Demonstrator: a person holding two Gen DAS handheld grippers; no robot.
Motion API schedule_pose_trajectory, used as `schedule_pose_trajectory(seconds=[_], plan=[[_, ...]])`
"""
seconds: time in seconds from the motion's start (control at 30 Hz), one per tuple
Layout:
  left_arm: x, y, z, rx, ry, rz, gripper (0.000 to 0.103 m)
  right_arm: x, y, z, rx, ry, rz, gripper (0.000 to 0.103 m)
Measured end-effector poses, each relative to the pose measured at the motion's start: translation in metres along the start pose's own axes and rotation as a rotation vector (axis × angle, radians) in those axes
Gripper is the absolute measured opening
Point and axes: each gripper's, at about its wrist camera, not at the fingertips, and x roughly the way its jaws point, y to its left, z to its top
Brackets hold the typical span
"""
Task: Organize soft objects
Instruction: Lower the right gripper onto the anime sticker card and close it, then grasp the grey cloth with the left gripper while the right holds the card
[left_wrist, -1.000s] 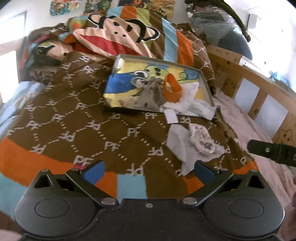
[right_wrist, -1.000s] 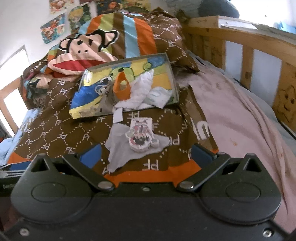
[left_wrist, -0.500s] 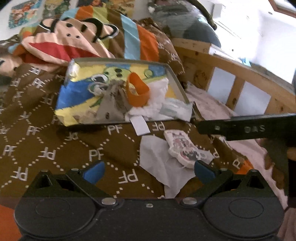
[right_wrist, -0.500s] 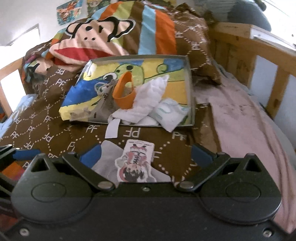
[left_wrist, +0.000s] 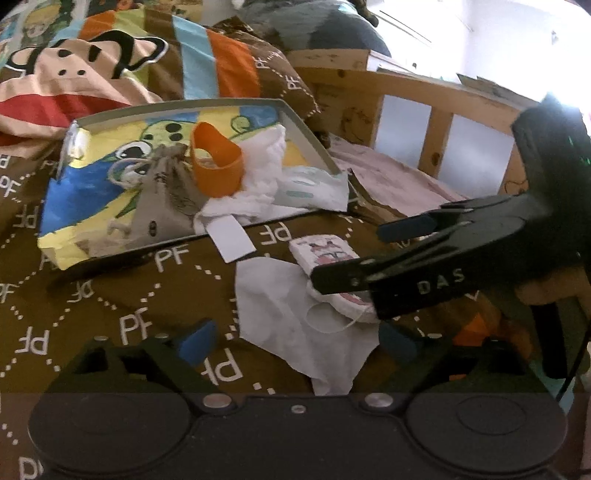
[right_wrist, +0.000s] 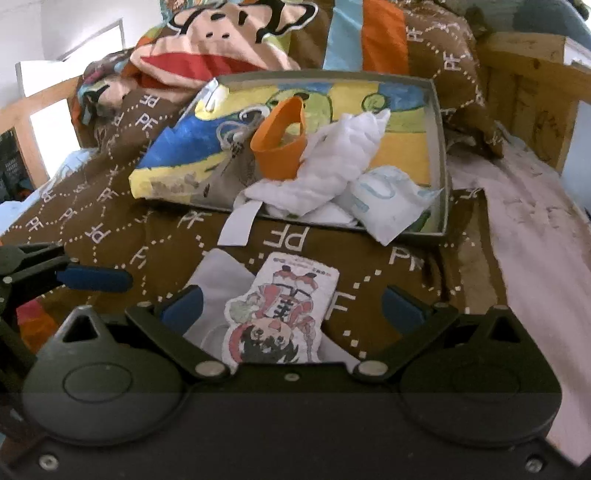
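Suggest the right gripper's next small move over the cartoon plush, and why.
Probably lower the right gripper and close on the plush: its jaws stand open on either side of it, and the plush lies on a white cloth, outside the tray.

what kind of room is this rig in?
Most likely a child's bedroom. The work surface is a bed: a brown blanket printed with "PF", a cartoon monkey pillow at the head, and a wooden bed rail along the side. Cartoon posters hang on the wall.
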Motion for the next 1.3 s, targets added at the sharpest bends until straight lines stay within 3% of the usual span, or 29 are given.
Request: schedule_pose_trajectory(seconds=[0.13, 0.37, 0.5, 0.57, 0.7, 0.8, 0.97, 1.3], plan=[[0.012, 0.001, -0.001, -0.015, 0.025, -0.025, 0.084, 0.011, 0.0, -0.002, 0.004, 0.039, 0.025, 0.08], [0.027, 0.008, -0.002, -0.061, 0.048, -0.048, 0.068, 0.028, -0.004, -0.006, 0.029, 0.081, 0.039, 0.069], [0.032, 0.013, -0.001, -0.088, 0.056, -0.035, 0.052, 0.03, -0.004, -0.008, 0.036, 0.084, 0.049, 0.058], [0.033, 0.015, -0.001, -0.1, 0.06, -0.019, 0.044, 0.029, -0.005, -0.008, 0.045, 0.082, 0.052, 0.057], [0.032, 0.018, -0.001, -0.122, 0.058, 0.011, 0.017, 0.023, -0.006, -0.008, 0.057, 0.061, 0.057, 0.055], [0.03, 0.019, 0.0, -0.136, 0.053, 0.013, 0.006, 0.017, -0.009, -0.005, 0.074, 0.037, 0.065, 0.055], [0.024, 0.015, 0.001, -0.15, 0.03, 0.025, 0.001, 0.008, -0.012, -0.001, 0.083, -0.003, 0.057, 0.055], [-0.003, 0.011, 0.007, -0.196, -0.052, 0.057, 0.0, -0.015, -0.038, 0.01, 0.158, -0.112, 0.011, 0.055]])
